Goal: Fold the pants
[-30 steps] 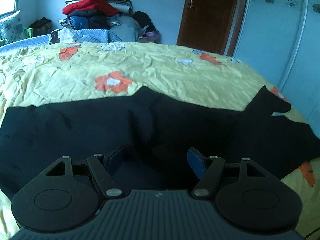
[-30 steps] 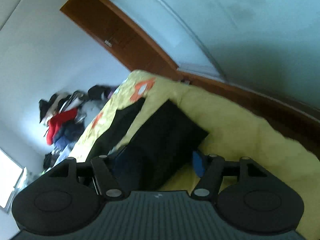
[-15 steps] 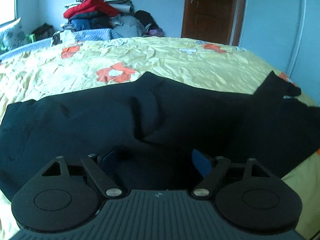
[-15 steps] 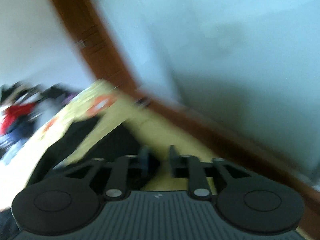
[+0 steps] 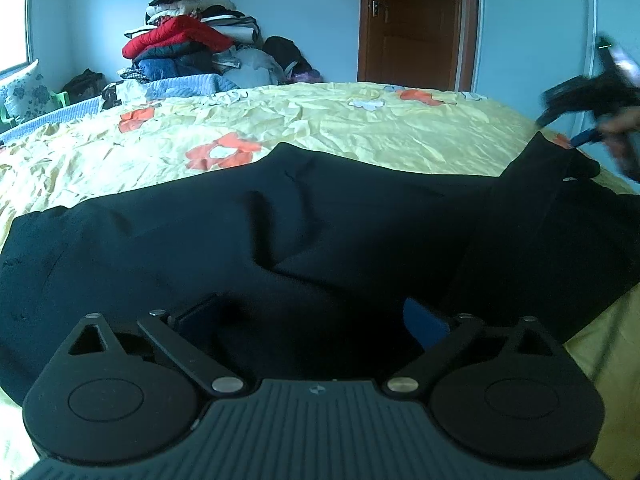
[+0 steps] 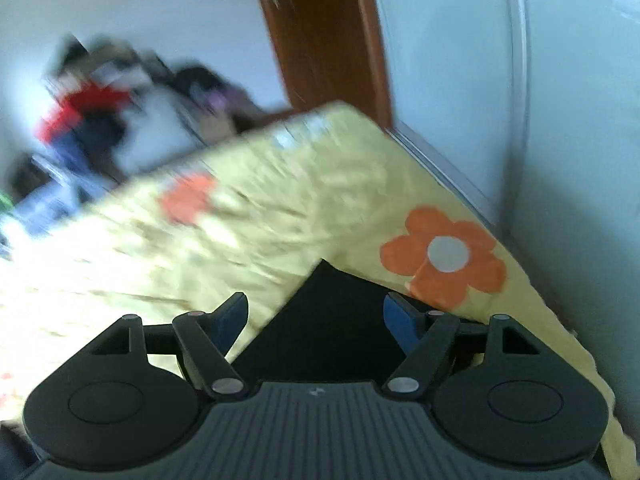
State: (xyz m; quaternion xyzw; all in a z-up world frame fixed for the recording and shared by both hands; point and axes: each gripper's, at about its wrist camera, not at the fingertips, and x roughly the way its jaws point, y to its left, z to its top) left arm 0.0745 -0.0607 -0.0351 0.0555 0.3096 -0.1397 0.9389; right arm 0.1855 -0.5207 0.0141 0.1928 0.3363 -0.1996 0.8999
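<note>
A yellow flowered bedspread [image 5: 360,132] carries black pants [image 5: 320,220] — both the left gripper [image 5: 312,320] and right gripper [image 6: 316,312] have just been opening, holding nothing.

Bedroom, pale blue walls [image 5: 312,8]. Brown wooden door [image 5: 416,20] at back. Bed [image 5: 360,128] with wrinkled yellow sheet, orange flowers. Clothes pile [image 5: 192,48] in far corner. Window [image 5: 14,24] on left, daylight. White floral-trim wardrobe panel [image 5: 532,20] on right.
</note>
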